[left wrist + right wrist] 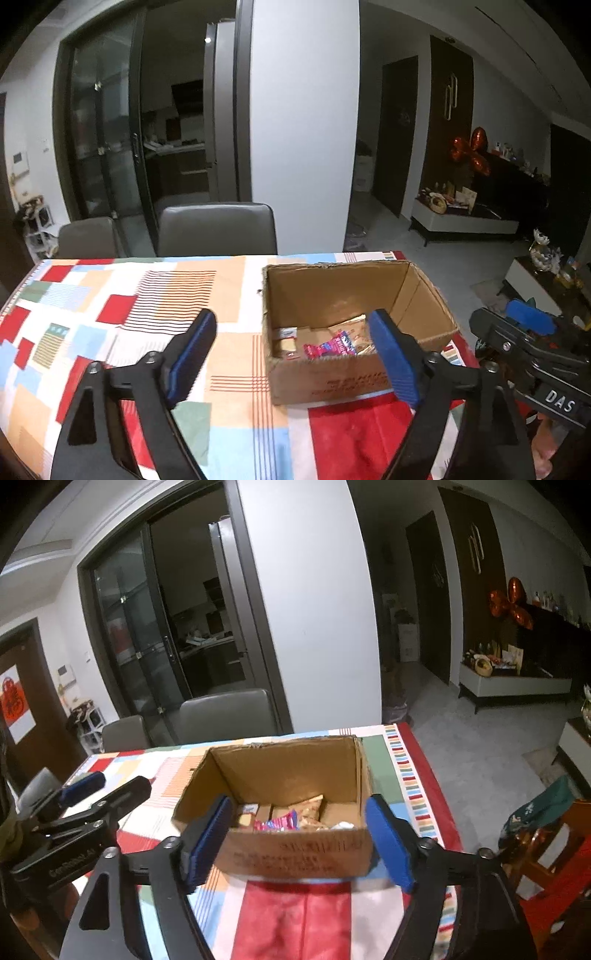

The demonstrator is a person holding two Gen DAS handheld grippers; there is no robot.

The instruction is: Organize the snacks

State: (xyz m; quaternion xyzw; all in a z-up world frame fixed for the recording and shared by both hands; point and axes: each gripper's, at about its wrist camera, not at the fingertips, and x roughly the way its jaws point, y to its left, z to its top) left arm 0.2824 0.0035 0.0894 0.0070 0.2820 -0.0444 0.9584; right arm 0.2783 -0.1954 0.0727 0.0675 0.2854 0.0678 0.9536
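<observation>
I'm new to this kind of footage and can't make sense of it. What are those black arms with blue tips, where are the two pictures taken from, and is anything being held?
They are not robot arms. A person holds a hand-operated two-finger clamp in each hand, and each clamp carries a wide-angle camera looking forward along its fingers. One picture comes from the left gripper, the other from the right gripper; each also catches the other clamp at its edge. The blue parts are the gripping pads.

In front stands an open cardboard box on a table with a patchwork tablecloth. Inside the box lie snack packets, among them a pink wrapper. Two grey chairs stand behind the table.

Both grippers are open and hold nothing.
</observation>
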